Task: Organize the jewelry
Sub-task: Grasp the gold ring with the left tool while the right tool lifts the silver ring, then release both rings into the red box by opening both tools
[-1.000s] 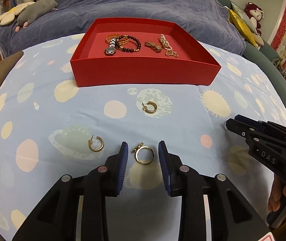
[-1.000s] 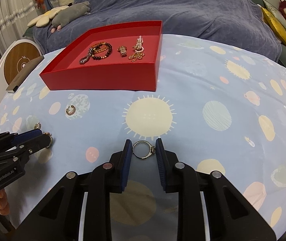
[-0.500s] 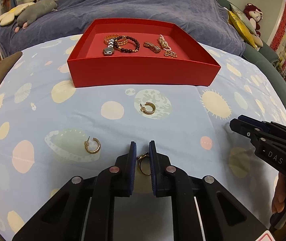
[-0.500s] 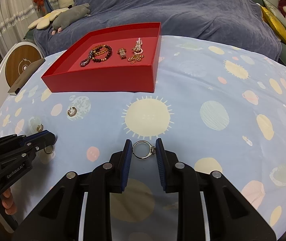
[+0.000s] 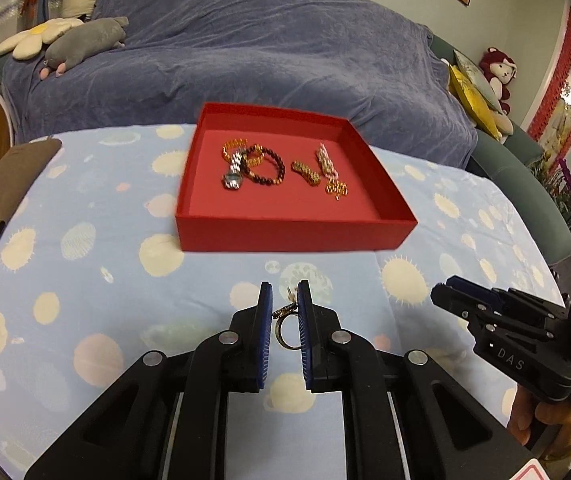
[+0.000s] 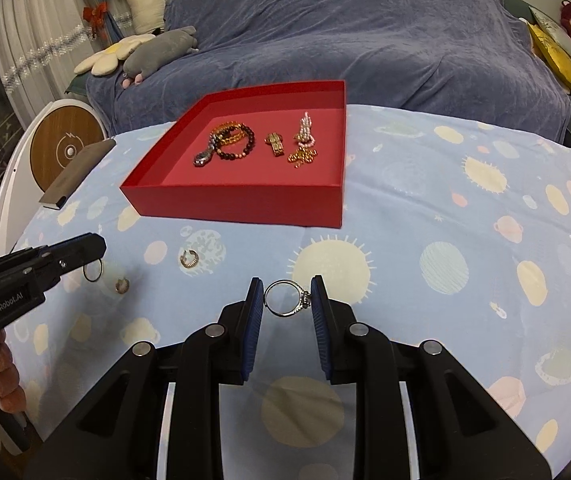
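My left gripper [image 5: 285, 312] is shut on a gold ring [image 5: 285, 330] and holds it above the cloth in front of the red tray [image 5: 293, 236]. The ring hangs from the left gripper's tip in the right wrist view [image 6: 92, 271]. My right gripper [image 6: 287, 300] is shut on a silver ring [image 6: 285, 299] with a stone, raised over the cloth. The tray [image 6: 237, 200] holds a watch [image 5: 233, 174], a dark bead bracelet [image 5: 269, 168], a gold clasp piece [image 5: 305, 172] and a pink chain [image 5: 327, 164]. Two gold hoop earrings [image 6: 189, 259] [image 6: 122, 286] lie on the cloth.
The table has a light blue patterned cloth [image 6: 465, 240]. A brown notebook [image 5: 5, 188] lies at the left edge. A round wooden-faced device [image 6: 65, 148] stands beyond it. A sofa with a blue-grey throw [image 5: 265, 52] and soft toys is behind the table.
The left gripper closed on the gold ring and lifted it off the cloth toward the tray. The right gripper lifted the silver ring it holds.
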